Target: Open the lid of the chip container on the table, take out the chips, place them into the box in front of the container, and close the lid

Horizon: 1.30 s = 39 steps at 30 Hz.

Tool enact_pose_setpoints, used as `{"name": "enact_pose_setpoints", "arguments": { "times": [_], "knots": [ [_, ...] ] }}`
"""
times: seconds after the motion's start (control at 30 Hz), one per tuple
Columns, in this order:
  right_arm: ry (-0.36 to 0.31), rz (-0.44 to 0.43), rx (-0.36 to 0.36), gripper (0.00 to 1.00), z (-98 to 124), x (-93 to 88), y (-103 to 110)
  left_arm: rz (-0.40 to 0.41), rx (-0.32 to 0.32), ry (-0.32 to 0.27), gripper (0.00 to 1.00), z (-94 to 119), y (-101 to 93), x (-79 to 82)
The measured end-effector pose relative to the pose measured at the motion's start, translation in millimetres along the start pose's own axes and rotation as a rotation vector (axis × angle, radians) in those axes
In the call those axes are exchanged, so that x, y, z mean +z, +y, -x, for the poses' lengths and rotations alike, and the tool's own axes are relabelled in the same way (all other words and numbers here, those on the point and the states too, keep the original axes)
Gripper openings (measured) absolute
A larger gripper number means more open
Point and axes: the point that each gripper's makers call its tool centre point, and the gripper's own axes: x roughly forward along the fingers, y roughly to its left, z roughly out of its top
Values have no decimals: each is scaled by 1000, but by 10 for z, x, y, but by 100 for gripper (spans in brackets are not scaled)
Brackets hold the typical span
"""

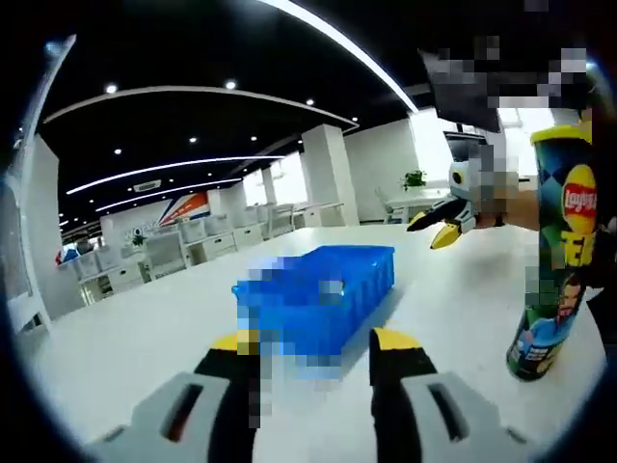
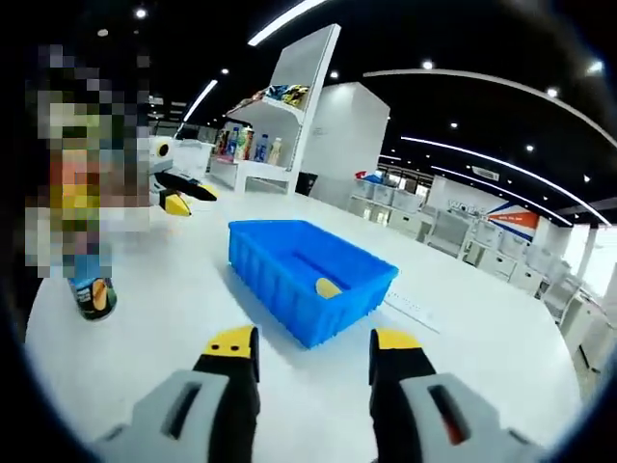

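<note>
While both grippers hover low over the white table (image 1: 116,338), the left gripper (image 1: 313,362) and right gripper (image 2: 313,362) hold nothing, jaws apart. Just beyond, the blue box (image 2: 308,280) holds one chip (image 2: 328,287). Farther off, the chip container (image 1: 554,251) stands upright, likely awaiting another reach.

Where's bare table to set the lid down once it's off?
Bare white table lies between the blue box and the right gripper, and off the box's far side. In the left gripper view, the strip between box and chip can is also bare, but tighter, with the other gripper hovering beyond. Inside the box lies one chip.
</note>
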Motion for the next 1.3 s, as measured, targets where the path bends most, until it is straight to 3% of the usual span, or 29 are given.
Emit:
{"name": "enact_pose_setpoints", "arguments": {
  "times": [0.37,0.53,0.67,0.8,1.0,1.17,1.3],
  "knots": [
    [-28,-23,-69,43,732,192,148,-35,48,-10,44,615,-226,342],
    [-30,-27,-90,43,959,248,142,-53,58,11,44,795,-318,373],
    [-45,-37,-100,42,1174,350,293,-36,41,23,46,986,-476,356],
    [-20,-43,-114,42,1392,331,428,-19,40,8,46,1179,-621,396],
    [-4,-105,-152,41,1686,219,533,-55,49,34,45,1395,-717,403],
    [-26,-142,-196,39,1994,194,596,-35,67,36,45,1581,-810,425],
    [-30,-145,-208,36,2112,185,693,-13,99,37,45,1759,-836,452]
  ]
}}
